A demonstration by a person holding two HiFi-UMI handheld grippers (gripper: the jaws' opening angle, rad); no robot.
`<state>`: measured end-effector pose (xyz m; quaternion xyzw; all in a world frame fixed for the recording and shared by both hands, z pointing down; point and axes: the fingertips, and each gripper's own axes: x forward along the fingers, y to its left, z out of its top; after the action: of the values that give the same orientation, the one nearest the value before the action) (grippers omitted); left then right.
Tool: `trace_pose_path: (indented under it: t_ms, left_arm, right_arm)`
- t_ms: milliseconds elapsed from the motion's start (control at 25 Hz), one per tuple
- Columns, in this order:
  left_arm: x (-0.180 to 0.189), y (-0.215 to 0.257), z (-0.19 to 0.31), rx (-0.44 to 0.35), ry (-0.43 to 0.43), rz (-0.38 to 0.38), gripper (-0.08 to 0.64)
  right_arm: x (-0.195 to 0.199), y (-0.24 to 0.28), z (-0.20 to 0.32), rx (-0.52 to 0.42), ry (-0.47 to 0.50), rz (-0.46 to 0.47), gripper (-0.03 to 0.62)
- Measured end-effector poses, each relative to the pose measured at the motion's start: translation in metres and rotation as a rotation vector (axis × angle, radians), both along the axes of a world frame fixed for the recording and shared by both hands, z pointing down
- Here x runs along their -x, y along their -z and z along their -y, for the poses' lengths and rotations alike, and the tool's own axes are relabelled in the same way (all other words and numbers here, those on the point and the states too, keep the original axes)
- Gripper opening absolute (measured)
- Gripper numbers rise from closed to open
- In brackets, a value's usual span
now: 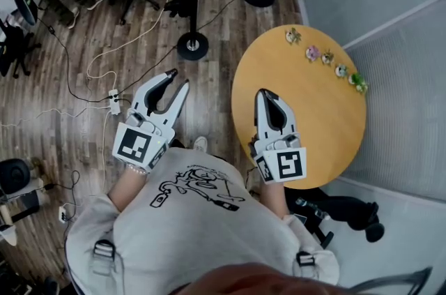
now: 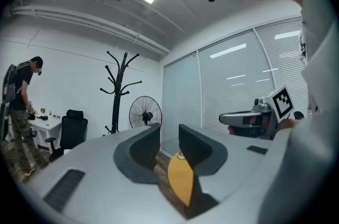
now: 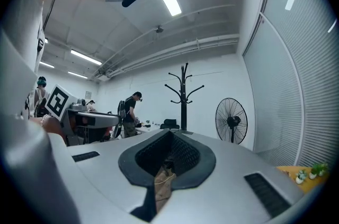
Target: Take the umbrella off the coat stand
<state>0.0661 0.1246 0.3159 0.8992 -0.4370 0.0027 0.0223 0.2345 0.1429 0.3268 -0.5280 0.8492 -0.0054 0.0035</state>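
Left hand-held gripper [image 1: 178, 79] gapes; small pots [image 1: 326, 58] hold plants [image 1: 359, 81].

Your left gripper [image 1: 175, 81] and right gripper [image 1: 268, 95] are pale grey with dark grey pads [image 2: 142, 148] and black-and-white square markers [image 1: 132, 145]. The table [image 1: 327, 119] is orange-yellow, the floor [image 1: 83, 42] streaky brown wood, the coat stand [image 3: 184, 93] black, your shirt [image 1: 209, 220] grey with black print.

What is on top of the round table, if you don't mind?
A row of small ornaments sits along the edge of the table; the right gripper hides a strip of it.
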Motion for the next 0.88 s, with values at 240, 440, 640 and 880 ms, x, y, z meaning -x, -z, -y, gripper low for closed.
trace_pose_path:
  t_ms: [240,440,640,880]
  left_arm:
    - [-0.009,-0.008,0.003,0.024,0.002,0.006,0.114]
    - [-0.009,-0.012,0.009,0.029,0.007,0.005,0.114]
    - [-0.008,-0.011,0.016,0.022,0.022,-0.006,0.114]
    - [0.010,-0.017,0.031,0.038,0.054,-0.016,0.114]
  right_arm:
    - [-0.012,-0.004,0.003,0.010,-0.006,0.007,0.015]
    - [-0.015,-0.011,0.006,0.026,-0.012,0.010,0.015]
    - [-0.012,-0.013,0.014,0.032,0.003,0.005,0.015]
    - [-0.001,-0.005,0.035,0.014,0.026,-0.007,0.014]
